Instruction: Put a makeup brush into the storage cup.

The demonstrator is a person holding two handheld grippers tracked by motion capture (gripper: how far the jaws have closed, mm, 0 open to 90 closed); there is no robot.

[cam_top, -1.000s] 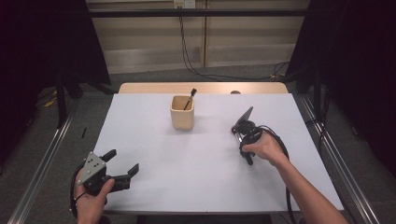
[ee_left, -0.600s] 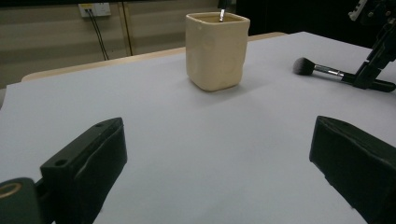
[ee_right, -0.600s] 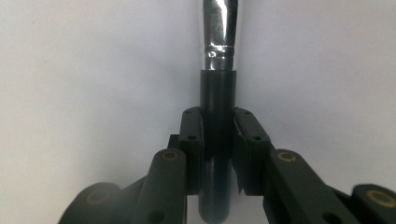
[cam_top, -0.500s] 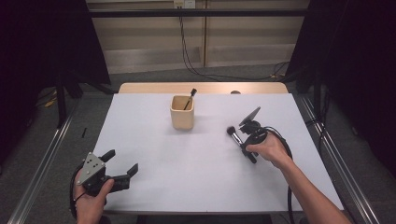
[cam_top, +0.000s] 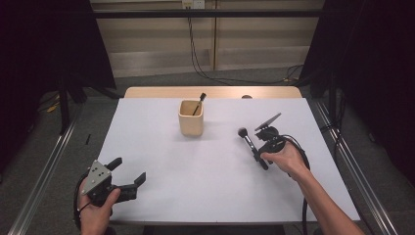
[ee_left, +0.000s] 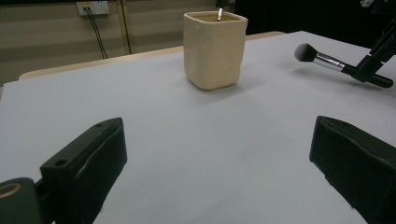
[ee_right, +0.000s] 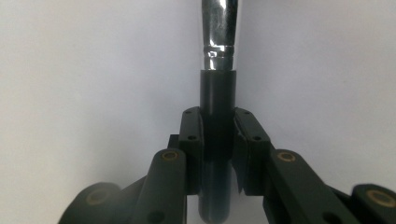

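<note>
A beige cup [cam_top: 191, 117] [ee_left: 214, 49] stands at the middle back of the white table [cam_top: 205, 191], with a thin dark brush [cam_top: 199, 102] [ee_left: 219, 7] leaning in it. To its right, my right gripper [cam_top: 257, 151] [ee_right: 217, 135] is shut on the black handle of a makeup brush [cam_top: 248, 141] [ee_right: 217, 56] [ee_left: 327, 60]. The brush's silver ferrule and dark bristle head point toward the cup, the head a little off the table. My left gripper [cam_top: 129, 169] [ee_left: 218, 135] rests open at the front left corner, with nothing between its jaws.
Metal rails [cam_top: 44, 166] run along both sides of the table. A bare wooden strip [cam_top: 215, 92] shows at its back edge. Cables [cam_top: 195, 54] hang down the wall behind. The right gripper's cable [cam_top: 304, 161] loops beside the person's right forearm.
The right gripper has closed on the brush and raised it, so the bristle head now shows up and left of the hand. The left gripper has kept still.
</note>
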